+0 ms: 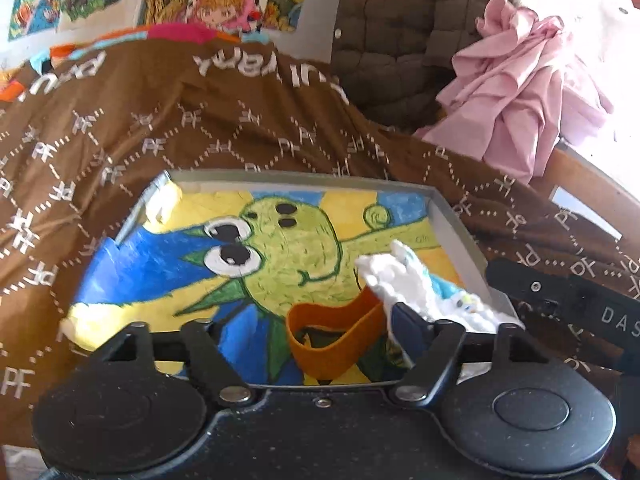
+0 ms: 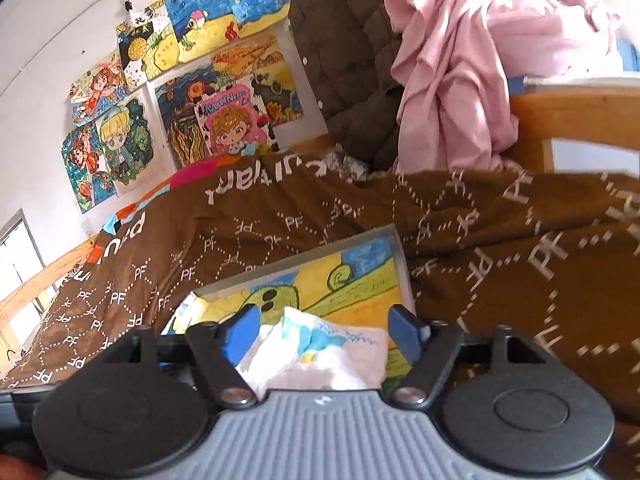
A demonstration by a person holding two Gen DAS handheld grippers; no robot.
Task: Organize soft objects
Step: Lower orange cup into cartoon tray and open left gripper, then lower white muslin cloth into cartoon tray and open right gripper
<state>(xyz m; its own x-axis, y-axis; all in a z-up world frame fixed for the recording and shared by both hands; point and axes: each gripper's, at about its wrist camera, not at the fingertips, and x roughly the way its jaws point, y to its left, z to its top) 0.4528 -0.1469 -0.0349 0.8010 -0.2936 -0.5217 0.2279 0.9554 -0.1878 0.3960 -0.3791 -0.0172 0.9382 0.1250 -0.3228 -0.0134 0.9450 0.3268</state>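
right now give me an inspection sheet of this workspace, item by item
surface: brown blanket printed with white letters, over a bed.
job's things: white cloth and orange band lying in a shallow tray with a cartoon drawing on its floor.
clutter: pink garment and dark quilted jacket piled behind.
grippers: left gripper open above the band; right gripper open, cloth between its fingers, not pinched.
cables: nothing seen.
surroundings: drawings on the wall, wooden bed frame.
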